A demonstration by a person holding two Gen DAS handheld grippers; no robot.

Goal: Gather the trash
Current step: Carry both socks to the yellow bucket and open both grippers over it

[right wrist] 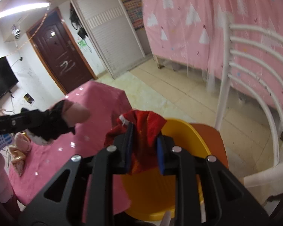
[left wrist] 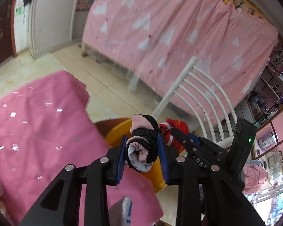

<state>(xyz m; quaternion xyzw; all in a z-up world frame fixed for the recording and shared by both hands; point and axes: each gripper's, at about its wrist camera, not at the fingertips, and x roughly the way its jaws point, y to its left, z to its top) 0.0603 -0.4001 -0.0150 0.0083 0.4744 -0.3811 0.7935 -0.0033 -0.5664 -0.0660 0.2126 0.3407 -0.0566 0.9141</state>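
Here the left claw pinches a pink-and-black bundle; the right claw pinches red cloth over the yellow bin's rim.

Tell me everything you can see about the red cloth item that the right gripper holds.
The red cloth item looks like soft, crumpled fabric, red with a little white trim near its top left edge. It hangs loosely, pinched between the blue pads of the right gripper, directly above the open yellow bin. In the left wrist view it shows red with white stripes. Only the pads touch it.
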